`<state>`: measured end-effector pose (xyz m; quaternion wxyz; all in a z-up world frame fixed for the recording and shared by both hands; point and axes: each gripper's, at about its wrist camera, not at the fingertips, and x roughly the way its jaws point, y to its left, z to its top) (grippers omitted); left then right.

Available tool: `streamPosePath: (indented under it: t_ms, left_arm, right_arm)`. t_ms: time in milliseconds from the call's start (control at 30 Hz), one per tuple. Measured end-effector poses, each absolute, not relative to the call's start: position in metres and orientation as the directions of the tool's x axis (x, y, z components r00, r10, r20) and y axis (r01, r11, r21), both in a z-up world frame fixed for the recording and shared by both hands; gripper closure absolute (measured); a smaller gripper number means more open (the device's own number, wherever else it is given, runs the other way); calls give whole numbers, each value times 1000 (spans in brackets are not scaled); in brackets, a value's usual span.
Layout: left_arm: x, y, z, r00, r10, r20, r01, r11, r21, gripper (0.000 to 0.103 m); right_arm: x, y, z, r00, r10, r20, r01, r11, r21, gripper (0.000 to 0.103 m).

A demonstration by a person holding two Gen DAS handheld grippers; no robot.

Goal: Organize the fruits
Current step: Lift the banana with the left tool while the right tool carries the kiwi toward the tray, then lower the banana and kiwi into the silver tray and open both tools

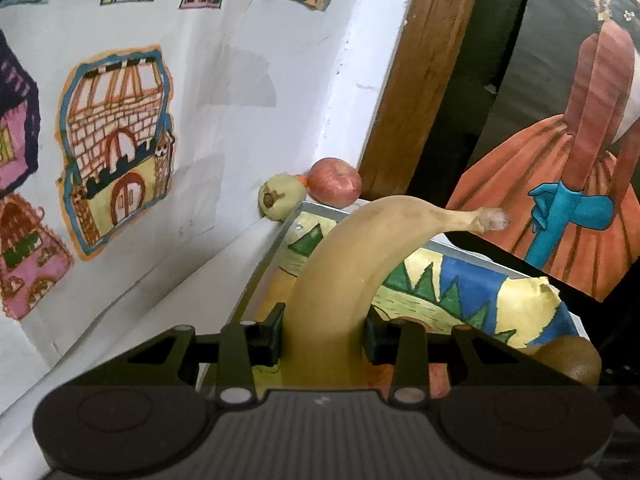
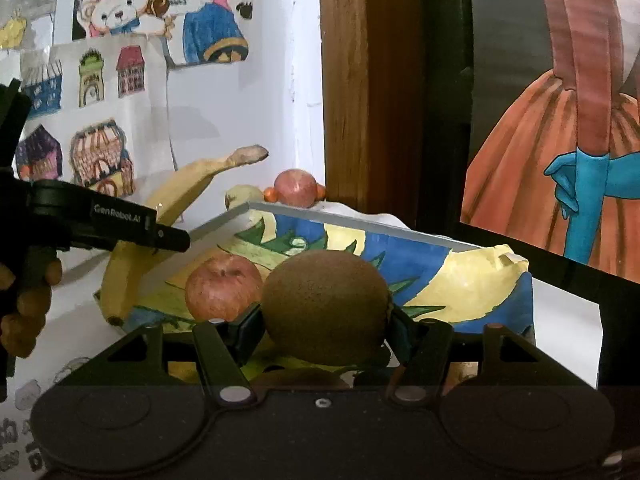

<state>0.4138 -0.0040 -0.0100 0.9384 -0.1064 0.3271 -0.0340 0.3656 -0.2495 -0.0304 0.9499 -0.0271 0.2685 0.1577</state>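
the left gripper (image 1: 324,338) clamps the banana (image 1: 340,264) above the tray (image 2: 360,226); the right gripper (image 2: 324,322) clamps the kiwi (image 2: 326,304) beside an apple (image 2: 220,288).

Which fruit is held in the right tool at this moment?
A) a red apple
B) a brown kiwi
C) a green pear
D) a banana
B: in the right wrist view the brown kiwi sits clamped between the fingers of the right tool, while the banana is held by the left tool.
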Motion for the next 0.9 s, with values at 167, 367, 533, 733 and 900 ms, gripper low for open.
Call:
streamPosePath:
  t_ms: [167,367,533,733,900]
  left_arm:
    - [421,-2,-18,774,-119,-622,-20,977,-212,62]
    - [427,-3,-26,761,-117,-638,-26,977,-211,62]
    - [432,-4,-33,751,-116,-650,-30,978,-208,62]
    - [436,-4,-42,737,-115,-666,-36,977,-209,61]
    - [438,-4,-44,734,-117,-669,-38,977,-212,62]
  right_arm:
    - [374,-245,-37,794,280,-539,-330,944,5,38]
    - [382,-243,-43,782,289,-552,-333,943,22,38]
    - [384,-241,-46,778,293,-555,-339,940,20,38]
    - [384,-238,-48,781,290,-553,-346,938,4,38]
    - [383,-236,-50,788,279,-549,-343,939,-15,37]
